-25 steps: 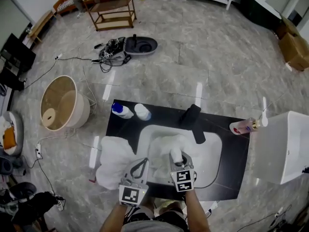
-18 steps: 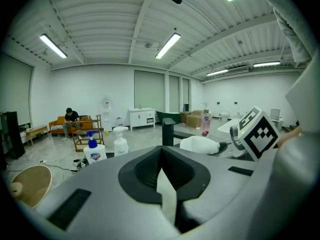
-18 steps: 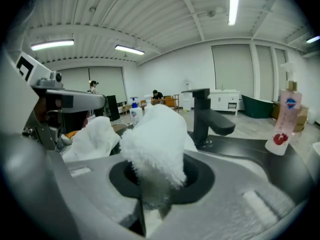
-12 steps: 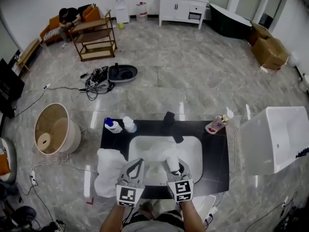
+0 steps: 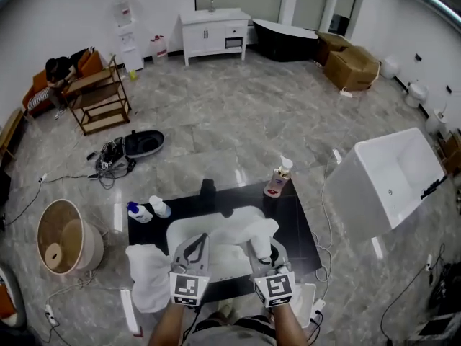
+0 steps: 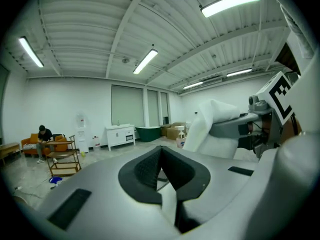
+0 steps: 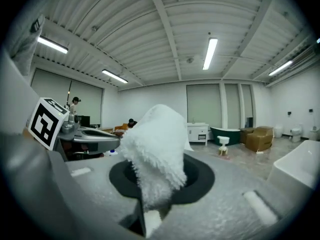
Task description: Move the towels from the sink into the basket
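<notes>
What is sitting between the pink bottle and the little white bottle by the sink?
A black faucet stands between the pink bottle and the white bottle. The head view shows it.

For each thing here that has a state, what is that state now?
Left tongs: shut, nothing between them.
Right tongs: shut on the white towel, over the sink.
Second towel: draped over the counter's left edge.
Basket: upright, no white towel seen inside.
Pump bottle: upright.
</notes>
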A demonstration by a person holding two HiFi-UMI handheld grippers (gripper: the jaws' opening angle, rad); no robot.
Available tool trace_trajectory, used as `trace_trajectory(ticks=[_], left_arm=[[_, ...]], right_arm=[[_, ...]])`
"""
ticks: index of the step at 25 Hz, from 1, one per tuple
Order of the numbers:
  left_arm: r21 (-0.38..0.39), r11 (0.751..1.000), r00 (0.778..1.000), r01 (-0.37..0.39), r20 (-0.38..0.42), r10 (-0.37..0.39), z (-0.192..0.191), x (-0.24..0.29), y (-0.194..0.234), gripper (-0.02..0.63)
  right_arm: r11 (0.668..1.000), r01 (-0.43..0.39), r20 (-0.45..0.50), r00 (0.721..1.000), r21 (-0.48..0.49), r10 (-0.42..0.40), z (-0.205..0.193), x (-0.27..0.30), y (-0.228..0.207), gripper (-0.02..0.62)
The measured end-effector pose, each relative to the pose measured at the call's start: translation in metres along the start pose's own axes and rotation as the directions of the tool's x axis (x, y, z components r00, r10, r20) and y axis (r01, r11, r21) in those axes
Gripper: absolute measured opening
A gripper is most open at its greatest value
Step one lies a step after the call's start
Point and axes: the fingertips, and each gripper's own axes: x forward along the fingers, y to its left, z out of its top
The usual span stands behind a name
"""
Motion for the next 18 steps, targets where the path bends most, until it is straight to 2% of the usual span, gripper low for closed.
trace_trajectory(ticks=[4,8,13,18], left_arm=[[0.032,0.995,0.995,0.093,0.028,-0.094,0.022,0.024,-0.030,0.009],[0.059,0.978,0.977,0.202,0.053,-0.205,0.040,0.048,-0.073,0.009],[0.107,0.934,0.933,0.340,0.084,-0.350,0.067,0.066,-0.140,0.009],[0.150,0.874,0.873,0.462,0.094,-0.478,0.081,0.079,-0.207,0.009]], right_arm=[[0.993,0.120,0.044,0.992,0.010,-0.120,0.024,-0.037,-0.042,0.091],[0.967,0.255,0.068,0.965,0.003,-0.255,0.035,-0.082,-0.084,0.091],[0.905,0.425,0.090,0.901,0.012,-0.425,0.046,-0.151,-0.131,0.091],[0.821,0.571,0.099,0.816,0.019,-0.570,0.046,-0.221,-0.166,0.091]])
